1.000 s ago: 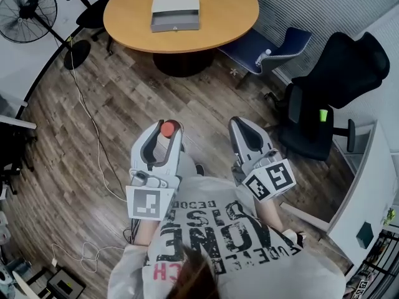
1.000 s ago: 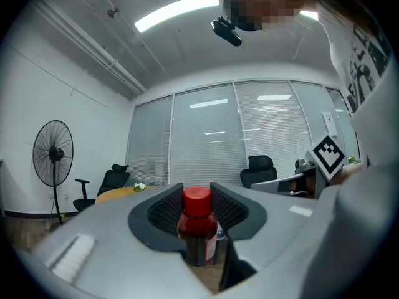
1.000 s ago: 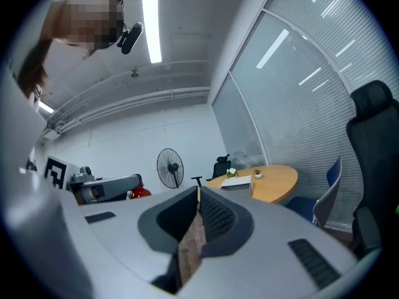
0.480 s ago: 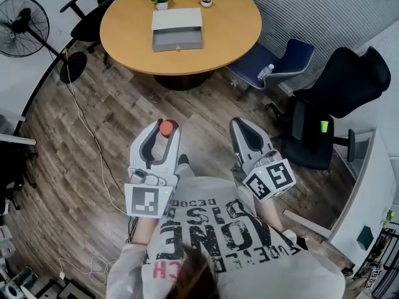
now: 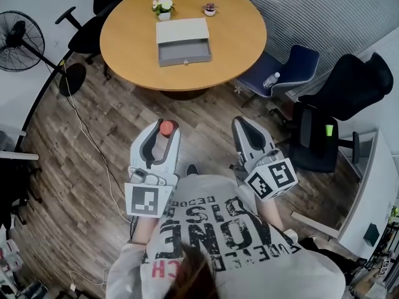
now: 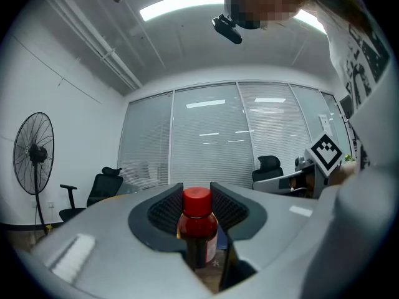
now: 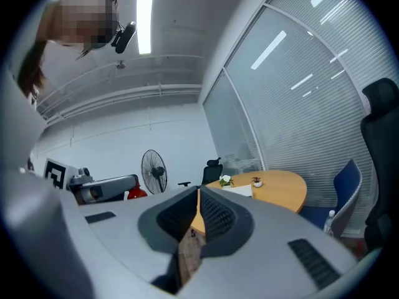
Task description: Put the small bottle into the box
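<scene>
1. Transport stage, I judge: the left tongs grip the small dark bottle with red cap upright, near me over the wooden floor.
2. The right tongs are closed and empty.
3. The grey open box sits far ahead on the round wooden worktop; next I must close that gap, then lower the bottle inside.

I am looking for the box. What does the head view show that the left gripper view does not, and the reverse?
Only the head view: the grey box, the blue chair. Only the left gripper view: the ceiling light and window blinds. Both: the red-capped small bottle between the left hand-held gripper's jaws, and the standing fan.
</scene>
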`<state>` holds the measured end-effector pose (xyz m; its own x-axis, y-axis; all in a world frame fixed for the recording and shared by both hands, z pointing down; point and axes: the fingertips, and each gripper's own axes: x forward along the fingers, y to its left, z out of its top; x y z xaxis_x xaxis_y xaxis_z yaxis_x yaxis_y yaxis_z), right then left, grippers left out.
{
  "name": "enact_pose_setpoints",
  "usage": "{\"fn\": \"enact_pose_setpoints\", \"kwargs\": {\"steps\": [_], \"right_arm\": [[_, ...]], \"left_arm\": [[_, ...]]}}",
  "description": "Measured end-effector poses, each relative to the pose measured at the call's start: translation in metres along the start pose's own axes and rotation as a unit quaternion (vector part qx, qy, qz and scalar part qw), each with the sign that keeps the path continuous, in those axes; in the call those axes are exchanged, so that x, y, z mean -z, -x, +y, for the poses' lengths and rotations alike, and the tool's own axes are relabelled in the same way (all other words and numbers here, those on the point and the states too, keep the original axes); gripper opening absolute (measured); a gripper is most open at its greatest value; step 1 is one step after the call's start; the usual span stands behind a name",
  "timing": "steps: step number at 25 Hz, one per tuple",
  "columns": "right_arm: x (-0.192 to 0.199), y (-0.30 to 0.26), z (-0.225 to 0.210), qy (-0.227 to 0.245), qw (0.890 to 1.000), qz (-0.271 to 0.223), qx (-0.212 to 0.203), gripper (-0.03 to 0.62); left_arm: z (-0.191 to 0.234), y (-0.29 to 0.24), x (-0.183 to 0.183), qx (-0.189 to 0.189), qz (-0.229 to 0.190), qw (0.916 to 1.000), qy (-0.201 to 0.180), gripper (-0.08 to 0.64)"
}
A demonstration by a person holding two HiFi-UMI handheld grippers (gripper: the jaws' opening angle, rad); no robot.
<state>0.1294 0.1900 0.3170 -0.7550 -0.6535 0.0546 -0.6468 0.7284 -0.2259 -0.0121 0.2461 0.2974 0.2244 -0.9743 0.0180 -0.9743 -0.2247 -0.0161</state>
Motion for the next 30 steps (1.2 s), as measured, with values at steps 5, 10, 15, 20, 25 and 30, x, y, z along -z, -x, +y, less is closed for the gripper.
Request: {"fn": "enact_pose_setpoints", "kwargs": {"steps": [5, 10, 15, 20, 25, 30], "right_arm": [[0.003, -0.014, 0.009, -0.004, 1.000, 0.000, 0.000, 0.018], [0.007, -0.022, 0.011, -0.004, 1.000, 0.008, -0.002, 0.018], [0.011, -0.033, 0.003, -0.010, 1.000, 0.015, -0.003, 0.018], [0.012, -0.052, -0.009, -0.015, 1.000, 0.021, -0.013, 0.018], [0.008, -0.084, -0.034, -0.017, 0.999, 0.029, -0.027, 0.018], [-0.001, -0.122, -0.061, -0.014, 0.998, 0.035, -0.049, 0.018]], "left_arm": [[0.012, -0.001, 0.006, 0.003, 0.004, 1.0000, 0.004, 0.143], [0.015, -0.005, -0.008, 0.020, -0.049, 0.9986, -0.001, 0.143], [0.025, -0.010, 0.014, -0.003, 0.010, 0.9999, 0.013, 0.143], [0.035, -0.026, 0.015, -0.016, 0.010, 0.9997, 0.012, 0.143], [0.046, -0.058, 0.011, -0.030, 0.004, 0.9995, 0.007, 0.143], [0.063, -0.093, 0.015, -0.054, 0.018, 0.9984, 0.009, 0.143]]}}
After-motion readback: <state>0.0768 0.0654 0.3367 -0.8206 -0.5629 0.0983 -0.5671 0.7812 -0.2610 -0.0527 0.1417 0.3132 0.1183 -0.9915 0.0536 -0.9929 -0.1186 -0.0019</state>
